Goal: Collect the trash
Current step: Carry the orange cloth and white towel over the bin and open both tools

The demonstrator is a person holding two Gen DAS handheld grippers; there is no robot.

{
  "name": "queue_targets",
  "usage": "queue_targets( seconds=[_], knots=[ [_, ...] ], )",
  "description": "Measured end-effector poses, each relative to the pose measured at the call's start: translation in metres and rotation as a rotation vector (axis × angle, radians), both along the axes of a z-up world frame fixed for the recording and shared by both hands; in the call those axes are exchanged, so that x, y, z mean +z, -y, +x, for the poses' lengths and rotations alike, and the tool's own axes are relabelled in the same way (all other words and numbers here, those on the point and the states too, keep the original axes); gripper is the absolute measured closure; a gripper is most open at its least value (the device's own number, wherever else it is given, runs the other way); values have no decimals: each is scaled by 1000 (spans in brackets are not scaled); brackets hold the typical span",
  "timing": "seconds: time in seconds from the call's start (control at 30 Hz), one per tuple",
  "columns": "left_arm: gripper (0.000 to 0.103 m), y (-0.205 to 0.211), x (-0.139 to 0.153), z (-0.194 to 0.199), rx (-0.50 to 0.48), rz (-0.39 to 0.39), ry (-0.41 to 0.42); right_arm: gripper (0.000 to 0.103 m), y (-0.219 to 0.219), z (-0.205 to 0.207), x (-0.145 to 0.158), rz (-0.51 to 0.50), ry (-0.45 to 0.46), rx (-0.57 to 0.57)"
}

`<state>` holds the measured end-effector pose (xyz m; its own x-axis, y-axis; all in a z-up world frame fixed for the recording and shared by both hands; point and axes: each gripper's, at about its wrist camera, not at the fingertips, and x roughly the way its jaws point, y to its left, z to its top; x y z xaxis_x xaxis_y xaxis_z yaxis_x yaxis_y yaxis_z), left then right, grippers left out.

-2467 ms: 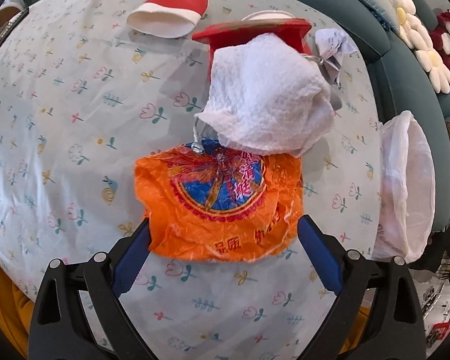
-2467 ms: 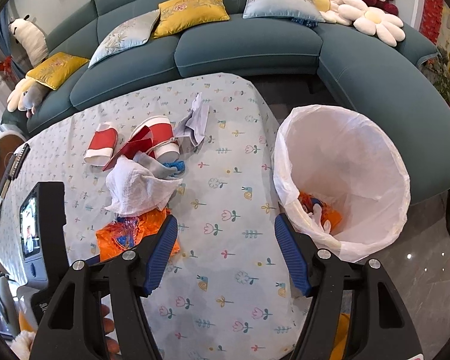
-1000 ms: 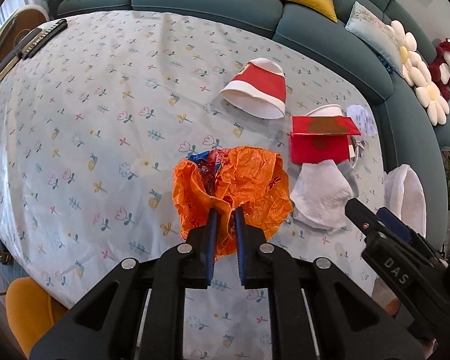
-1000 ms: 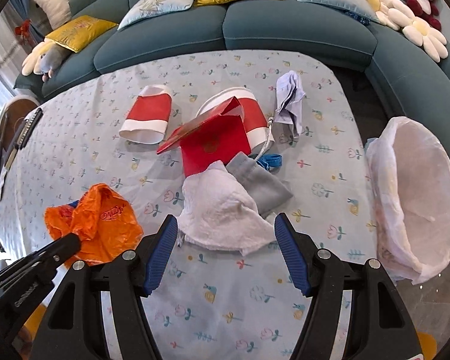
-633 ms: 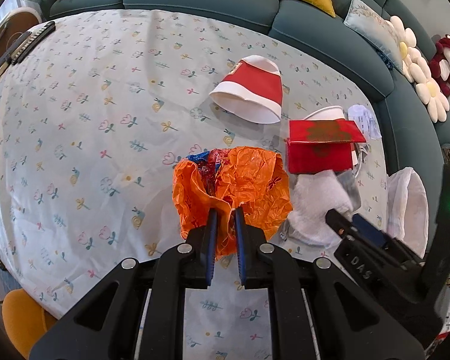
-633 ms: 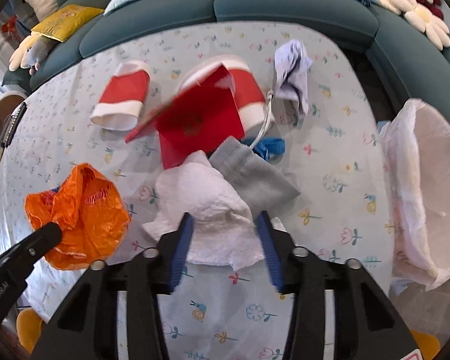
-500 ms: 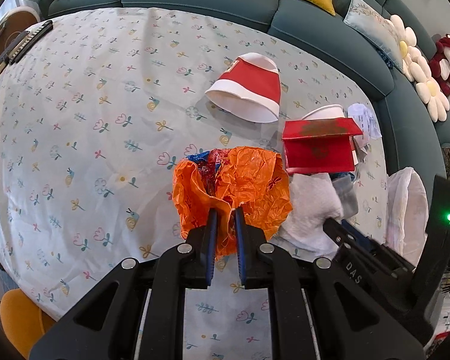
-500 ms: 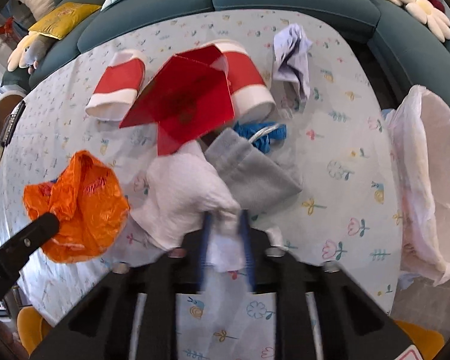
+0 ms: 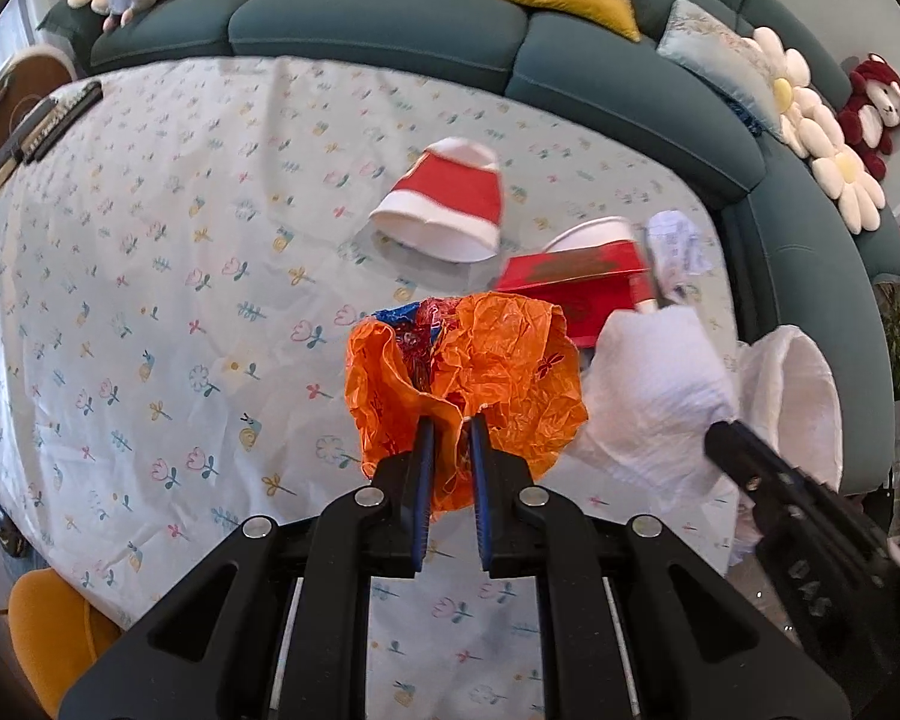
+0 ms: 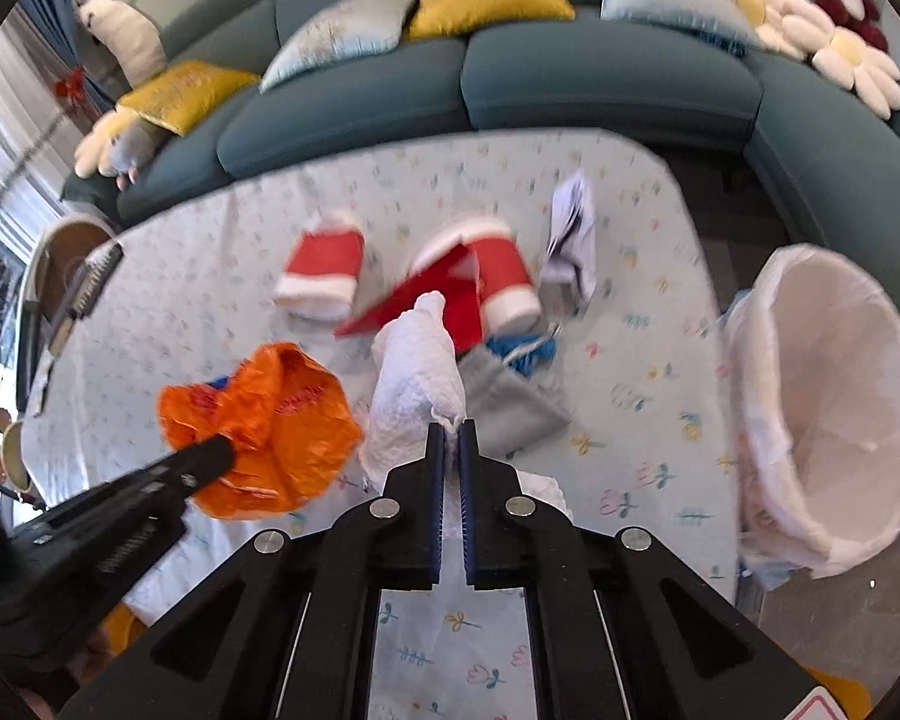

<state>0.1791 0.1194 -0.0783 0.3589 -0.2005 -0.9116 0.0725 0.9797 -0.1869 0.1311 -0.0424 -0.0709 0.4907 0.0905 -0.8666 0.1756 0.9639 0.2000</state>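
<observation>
Left wrist view: orange plastic wrapper [image 9: 462, 378], crumpled, is clamped between the blue pads of the left hand-held gripper [image 9: 448, 456] and held clear above the bench [image 9: 150, 300]. Right hand-held gripper [image 10: 448, 450] has just been closing and now pinches the white paper towel [image 10: 417, 396], which hangs lifted beside the wrapper. Left on the floral cloth toward the bench's far edge: two red-and-white paper cups [image 10: 324, 270] on their sides, a red card [image 10: 444, 294] leaning on one, a grey pouch [image 10: 510, 402] with blue cord and a crumpled pale paper [image 10: 570, 228]. White-lined trash bin [image 10: 822, 414] stands just off the bench's right edge. Teal sofa [image 10: 570, 78] curves behind
</observation>
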Motion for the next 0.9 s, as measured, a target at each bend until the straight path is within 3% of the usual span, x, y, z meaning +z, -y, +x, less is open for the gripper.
queue_targets(
  seconds=[0.37,0.9],
  knots=[
    [92,62,55,-33,-120,6,120,98,46,-44,65,-26,136,-86],
    [91,193,72,-85,-381,37,182,98,153,-118,76,-64,185,-295]
  ],
)
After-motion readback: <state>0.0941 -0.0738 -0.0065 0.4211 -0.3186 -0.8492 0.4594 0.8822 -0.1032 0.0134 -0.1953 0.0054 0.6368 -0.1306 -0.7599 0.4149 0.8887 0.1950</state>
